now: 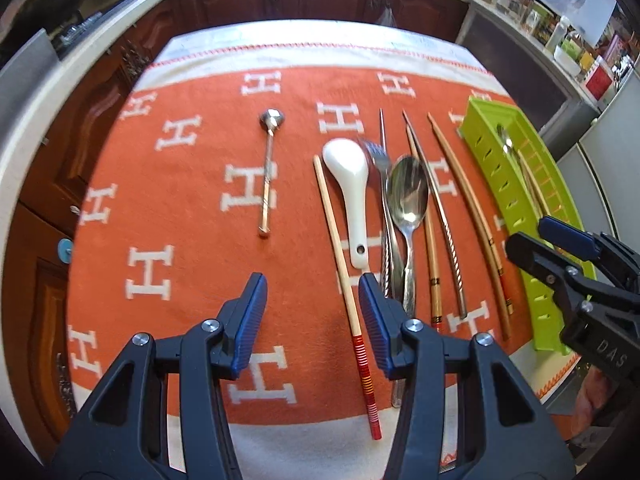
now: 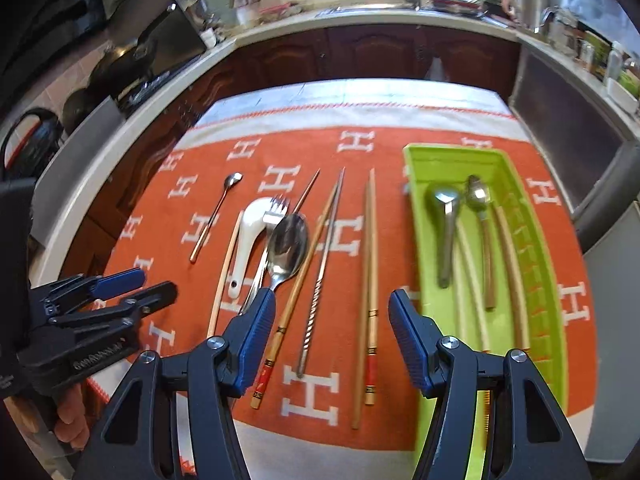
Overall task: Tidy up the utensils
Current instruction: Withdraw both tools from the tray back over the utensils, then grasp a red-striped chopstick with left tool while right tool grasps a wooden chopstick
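Loose utensils lie in a row on the orange cloth: a thin long-handled spoon (image 1: pixel 267 176), a white ceramic spoon (image 1: pixel 350 184), a fork (image 1: pixel 378 156), a large metal spoon (image 1: pixel 408 192) and several wooden and metal chopsticks. My left gripper (image 1: pixel 312 292) hovers open above a red-tipped chopstick (image 1: pixel 360 344), holding nothing. My right gripper (image 2: pixel 332 300) is open too, over a twisted metal chopstick (image 2: pixel 316 300) and a wooden pair (image 2: pixel 370 280), just left of the green tray (image 2: pixel 416 160). The tray holds two metal spoons (image 2: pixel 448 208) and several chopsticks.
The cloth (image 1: pixel 180 200) covers a table with dark wooden cabinets (image 2: pixel 372 52) behind it and a crowded counter beyond. A grey appliance (image 2: pixel 572 128) stands right of the tray. A hand (image 2: pixel 72 412) grips the left tool at the near left corner.
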Motion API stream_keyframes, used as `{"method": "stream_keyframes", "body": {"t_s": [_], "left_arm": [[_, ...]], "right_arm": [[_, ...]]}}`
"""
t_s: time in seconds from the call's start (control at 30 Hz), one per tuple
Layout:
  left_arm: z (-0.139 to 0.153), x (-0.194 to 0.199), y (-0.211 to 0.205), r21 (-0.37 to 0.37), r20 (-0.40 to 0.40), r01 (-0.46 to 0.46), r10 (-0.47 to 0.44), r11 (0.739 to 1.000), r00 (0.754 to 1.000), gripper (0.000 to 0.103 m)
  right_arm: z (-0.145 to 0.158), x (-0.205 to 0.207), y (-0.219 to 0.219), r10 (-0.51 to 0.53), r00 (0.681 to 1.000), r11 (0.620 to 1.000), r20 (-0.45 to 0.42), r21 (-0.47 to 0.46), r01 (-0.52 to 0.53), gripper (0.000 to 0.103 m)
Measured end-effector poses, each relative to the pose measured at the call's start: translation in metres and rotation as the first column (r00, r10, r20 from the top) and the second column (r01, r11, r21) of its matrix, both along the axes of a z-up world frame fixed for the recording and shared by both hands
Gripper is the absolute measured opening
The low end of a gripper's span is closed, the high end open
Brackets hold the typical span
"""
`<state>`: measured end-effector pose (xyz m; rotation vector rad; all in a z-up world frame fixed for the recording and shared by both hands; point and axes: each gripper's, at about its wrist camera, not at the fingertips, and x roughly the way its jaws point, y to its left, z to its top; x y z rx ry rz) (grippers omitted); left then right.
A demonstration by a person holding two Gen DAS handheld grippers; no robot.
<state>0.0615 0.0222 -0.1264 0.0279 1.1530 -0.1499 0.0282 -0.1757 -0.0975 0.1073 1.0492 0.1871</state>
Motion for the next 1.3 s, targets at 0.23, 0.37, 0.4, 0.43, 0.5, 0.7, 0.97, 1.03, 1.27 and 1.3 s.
{"method": "stream_keyframes", "body": {"t_s": [0.23,0.37,0.4,0.43,0.5,0.7,0.97,1.03,1.27,1.3], "left_arm": [[-0.036,0.01,-0.007,-0.006,-0.069,0.008,-0.008,1.0,0.998,0.035],[-0.044,0.013,-0.011,-0.01,-0.081,0.02,-0.021,1.0,0.997,0.035],[-0.044,0.014,-0.011,-0.007,-0.079,0.024,-0.024,1.0,0.997,0.035],[-0.044,0.015,-0.012,-0.003,-0.076,0.027,-0.028,1.0,0.997,0.035],[-0.045,0.015,-0.013,0.008,-0.067,0.034,-0.033,0.999,0.997,0.035],[-0.045,0.015,-0.02,0.05,-0.039,0.055,-0.053,0.997,0.998,0.035],[-0.046,0.016,-0.02,0.052,-0.019,0.06,-0.059,0.997,0.998,0.037],[-0.046,0.016,-0.02,0.051,-0.019,0.061,-0.06,0.997,0.998,0.037],[-0.045,0.015,-0.008,0.015,-0.026,0.026,-0.025,1.0,0.999,0.003],[-0.044,0.015,-0.006,0.012,-0.026,0.015,-0.015,1.0,1.0,0.003]], "right_arm": [[-0.043,0.014,0.018,0.062,0.995,0.998,-0.081,0.037,-0.059,0.024],[-0.058,0.022,0.026,0.084,0.99,0.994,-0.114,0.082,-0.075,0.022],[-0.06,0.025,0.028,0.085,0.989,0.993,-0.118,0.086,-0.075,0.021],[-0.063,0.027,0.03,0.085,0.988,0.993,-0.126,0.09,-0.074,0.021],[-0.069,0.032,0.034,0.093,0.986,0.992,-0.138,0.093,-0.08,0.018],[-0.08,0.041,0.046,0.09,0.985,0.996,-0.146,0.033,-0.087,0.014],[-0.082,0.037,0.062,0.088,0.991,0.992,-0.097,-0.085,-0.097,0.013],[-0.082,0.038,0.062,0.085,0.992,0.992,-0.094,-0.084,-0.093,0.012],[-0.079,0.034,0.041,0.046,0.992,0.999,-0.12,0.028,-0.043,0.007],[-0.08,0.034,0.038,0.04,0.991,0.998,-0.125,0.049,-0.034,0.006]]}}
